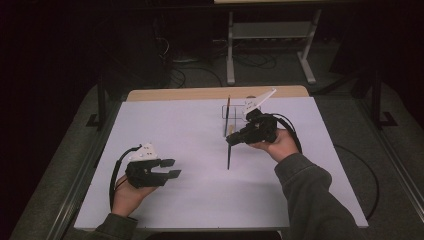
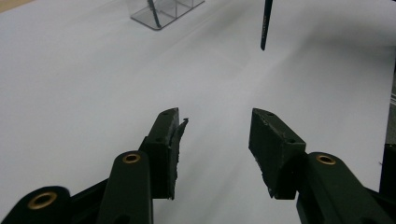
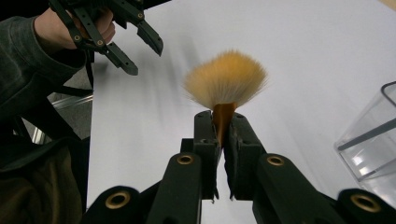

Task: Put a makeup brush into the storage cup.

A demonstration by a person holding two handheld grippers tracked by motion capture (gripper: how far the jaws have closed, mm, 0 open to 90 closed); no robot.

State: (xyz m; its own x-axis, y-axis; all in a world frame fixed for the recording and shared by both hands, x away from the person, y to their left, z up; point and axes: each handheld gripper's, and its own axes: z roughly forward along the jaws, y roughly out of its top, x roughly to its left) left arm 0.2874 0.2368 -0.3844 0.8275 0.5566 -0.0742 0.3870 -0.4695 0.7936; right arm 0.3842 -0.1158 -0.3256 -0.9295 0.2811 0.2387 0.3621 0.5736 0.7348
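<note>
Holding a makeup brush (image 3: pixel 225 84) near its ferrule, we are partway into moving it toward the clear organizer (image 1: pixel 235 117) at the far side of the worktop (image 1: pixel 190 125).

On our left, the left gripper (image 1: pixel 171 168) sits low over the white sheet, near the front edge. Its fingers (image 2: pixel 166 144) are apart with nothing between them, and it plays no part for now. We would keep it parked there, well away from the brush's path.

Toward the middle, the brush hangs in the air. In the high view, its thin dark handle (image 1: pixel 229 155) points down toward the worktop and toward us, and its tip is off the sheet. The right gripper view shows the fanned orange bristles spreading just past the fingertips.

On our right, the right gripper (image 1: pixel 233 139) has its fingers (image 3: pixel 205 135) clamped together on the brush's copper neck, just in front of the organizer. A second dark brush (image 1: pixel 227 114) already stands in one compartment.

To do this step well, we judge that the brush should be turned so the long handle leads downward into a free compartment. We should come in from above so the handle clears the clear wall and the standing brush. The grip should stay firm until the handle rests on the bottom.
</note>
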